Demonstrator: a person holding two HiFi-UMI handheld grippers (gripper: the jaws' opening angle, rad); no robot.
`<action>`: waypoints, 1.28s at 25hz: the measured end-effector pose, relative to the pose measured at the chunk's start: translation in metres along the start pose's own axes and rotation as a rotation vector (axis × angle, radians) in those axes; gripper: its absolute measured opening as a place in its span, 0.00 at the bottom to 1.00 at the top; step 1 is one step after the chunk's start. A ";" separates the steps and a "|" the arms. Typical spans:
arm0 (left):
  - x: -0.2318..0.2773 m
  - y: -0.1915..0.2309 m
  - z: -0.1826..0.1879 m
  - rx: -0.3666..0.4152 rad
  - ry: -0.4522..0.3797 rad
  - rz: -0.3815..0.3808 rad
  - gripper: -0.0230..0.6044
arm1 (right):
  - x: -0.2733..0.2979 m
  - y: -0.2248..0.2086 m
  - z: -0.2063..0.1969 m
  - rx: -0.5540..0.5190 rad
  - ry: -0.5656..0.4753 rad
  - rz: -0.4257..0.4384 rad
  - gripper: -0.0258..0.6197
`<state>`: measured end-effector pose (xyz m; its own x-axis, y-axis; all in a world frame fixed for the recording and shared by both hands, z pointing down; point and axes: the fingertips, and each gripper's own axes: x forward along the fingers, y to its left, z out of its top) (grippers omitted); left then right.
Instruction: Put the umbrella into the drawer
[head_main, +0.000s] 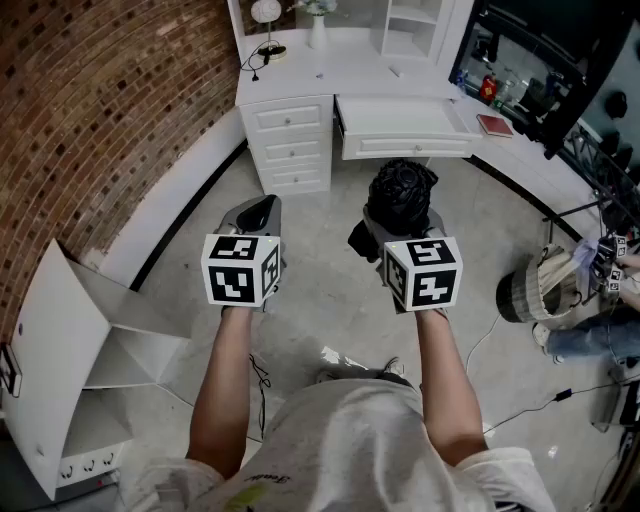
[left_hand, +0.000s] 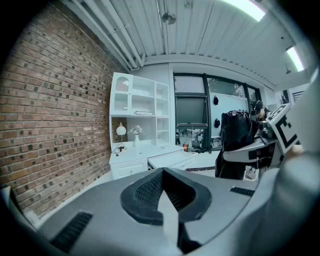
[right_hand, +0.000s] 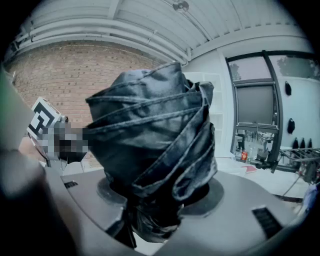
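A folded black umbrella (head_main: 400, 192) stands up between the jaws of my right gripper (head_main: 396, 236), which is shut on it. In the right gripper view the umbrella (right_hand: 152, 145) fills the middle and hides most of the right gripper (right_hand: 155, 202). My left gripper (head_main: 258, 213) is held beside it, a little to the left; its jaws meet at the tips with nothing between them, as the left gripper view (left_hand: 165, 175) shows. Ahead, the white desk's wide drawer (head_main: 405, 122) stands pulled out. Both grippers are well short of it, above the floor.
A white drawer unit (head_main: 290, 140) adjoins the open drawer, under a desk top with a lamp (head_main: 266, 14) and a red book (head_main: 494, 125). A brick wall (head_main: 90, 110) runs on the left, with a white cabinet (head_main: 70, 370) lying open. A basket (head_main: 535, 285) and cables are at right.
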<state>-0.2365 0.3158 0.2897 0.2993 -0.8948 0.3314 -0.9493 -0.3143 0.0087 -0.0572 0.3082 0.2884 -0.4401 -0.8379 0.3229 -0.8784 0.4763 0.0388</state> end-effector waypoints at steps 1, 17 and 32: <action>0.000 0.002 0.000 -0.001 -0.001 -0.001 0.03 | 0.001 0.002 0.000 0.005 -0.001 0.000 0.43; 0.017 -0.001 -0.004 0.045 0.012 -0.021 0.03 | 0.014 -0.004 -0.006 0.038 -0.003 0.005 0.43; 0.088 -0.017 0.010 0.059 0.048 0.002 0.03 | 0.056 -0.067 -0.001 0.056 -0.008 0.035 0.43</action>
<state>-0.1933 0.2389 0.3094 0.2910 -0.8797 0.3761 -0.9421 -0.3319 -0.0474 -0.0228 0.2299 0.3052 -0.4716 -0.8236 0.3152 -0.8717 0.4894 -0.0255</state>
